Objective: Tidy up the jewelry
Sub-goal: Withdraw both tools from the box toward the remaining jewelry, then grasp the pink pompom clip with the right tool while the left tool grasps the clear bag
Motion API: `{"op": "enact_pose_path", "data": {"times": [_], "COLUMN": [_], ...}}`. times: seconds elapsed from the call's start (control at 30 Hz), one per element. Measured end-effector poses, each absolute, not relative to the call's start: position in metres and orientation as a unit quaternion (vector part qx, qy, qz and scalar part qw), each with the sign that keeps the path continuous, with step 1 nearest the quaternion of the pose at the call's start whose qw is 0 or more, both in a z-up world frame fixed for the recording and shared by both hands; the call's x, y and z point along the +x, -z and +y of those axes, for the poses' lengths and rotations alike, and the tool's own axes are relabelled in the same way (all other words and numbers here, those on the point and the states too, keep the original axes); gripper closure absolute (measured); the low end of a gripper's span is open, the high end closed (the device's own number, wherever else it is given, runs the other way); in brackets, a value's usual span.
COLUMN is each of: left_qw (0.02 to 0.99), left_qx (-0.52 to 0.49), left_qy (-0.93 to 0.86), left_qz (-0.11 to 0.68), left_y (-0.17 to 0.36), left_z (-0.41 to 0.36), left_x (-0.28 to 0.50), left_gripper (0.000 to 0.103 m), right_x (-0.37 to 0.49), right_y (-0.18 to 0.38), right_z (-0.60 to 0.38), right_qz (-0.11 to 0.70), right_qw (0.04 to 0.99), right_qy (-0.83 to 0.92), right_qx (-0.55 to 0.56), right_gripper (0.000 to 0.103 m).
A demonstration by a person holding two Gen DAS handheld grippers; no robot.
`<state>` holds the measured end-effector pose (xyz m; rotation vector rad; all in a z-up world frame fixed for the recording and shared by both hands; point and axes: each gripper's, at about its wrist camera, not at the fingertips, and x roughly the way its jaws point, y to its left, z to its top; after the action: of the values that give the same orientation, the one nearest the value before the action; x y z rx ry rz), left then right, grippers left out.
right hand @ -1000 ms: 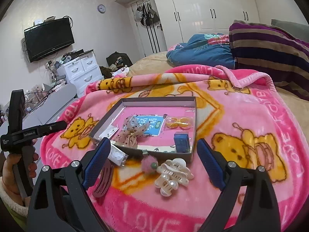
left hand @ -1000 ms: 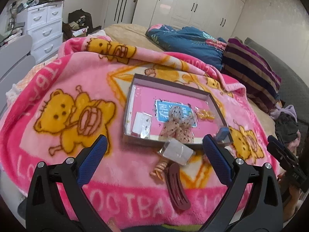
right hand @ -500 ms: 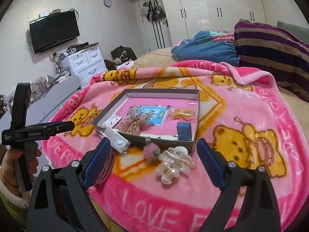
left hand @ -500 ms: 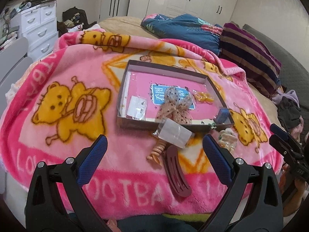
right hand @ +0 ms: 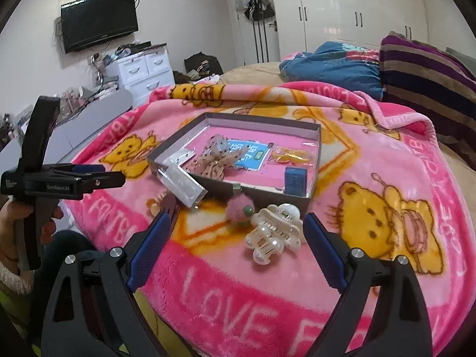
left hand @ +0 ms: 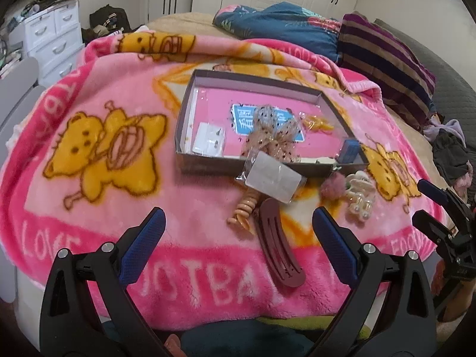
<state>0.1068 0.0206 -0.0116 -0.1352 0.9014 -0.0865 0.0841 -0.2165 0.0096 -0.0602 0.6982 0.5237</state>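
Jewelry box (left hand: 208,165): left view alone shows maroon clip (left hand: 278,245); both grippers (left hand: 238,235) (right hand: 235,235) spread wide, empty.

**Jewelry scattered in and before an open box**

A shallow grey cardboard box with a pink floor (left hand: 208,165) lies open on the blanket. Inside it lie a beige dotted mesh bow (left hand: 272,136), a white earring card (left hand: 209,141), a small blue cube box (right hand: 294,181) and a yellow clip in clear wrap (right hand: 293,156). A clear plastic packet (left hand: 272,180) leans on the front wall. In front of the box lie a pearl claw clip (right hand: 275,232), a pink pompom (right hand: 238,206), a maroon barrette (left hand: 278,247) and a peach spiral hair tie (left hand: 244,211).
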Motion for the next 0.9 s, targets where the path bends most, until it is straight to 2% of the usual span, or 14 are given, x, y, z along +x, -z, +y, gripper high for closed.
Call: {"op": "enact_pose_path", "data": {"times": [0.33, 0.43, 0.6, 0.9], "left_qw": [0.886, 0.885, 0.886, 0.879], "left_qx": [-0.064, -0.073, -0.077, -0.094], "left_qy": [0.035, 0.037, 0.043, 0.068], "left_qz": [0.457, 0.458, 0.455, 0.463], "left_y": [0.036, 0.040, 0.041, 0.047], "left_z": [0.022, 0.024, 0.024, 0.021], "left_x": [0.118, 0.121, 0.129, 0.154], "left_gripper": [0.011, 0.011, 0.011, 0.011], "right_x": [0.096, 0.102, 0.115, 0.147], "right_y": [0.014, 0.020, 0.028, 0.043], "right_z": [-0.202, -0.196, -0.184, -0.166], "right_qz": [0.362, 0.369, 0.377, 0.399], "right_qw": [0.893, 0.888, 0.883, 0.873], "right_qy": [-0.264, -0.270, -0.275, -0.272], "right_qx": [-0.042, -0.047, -0.057, -0.065], "right_gripper": [0.014, 0.020, 0.022, 0.039]}}
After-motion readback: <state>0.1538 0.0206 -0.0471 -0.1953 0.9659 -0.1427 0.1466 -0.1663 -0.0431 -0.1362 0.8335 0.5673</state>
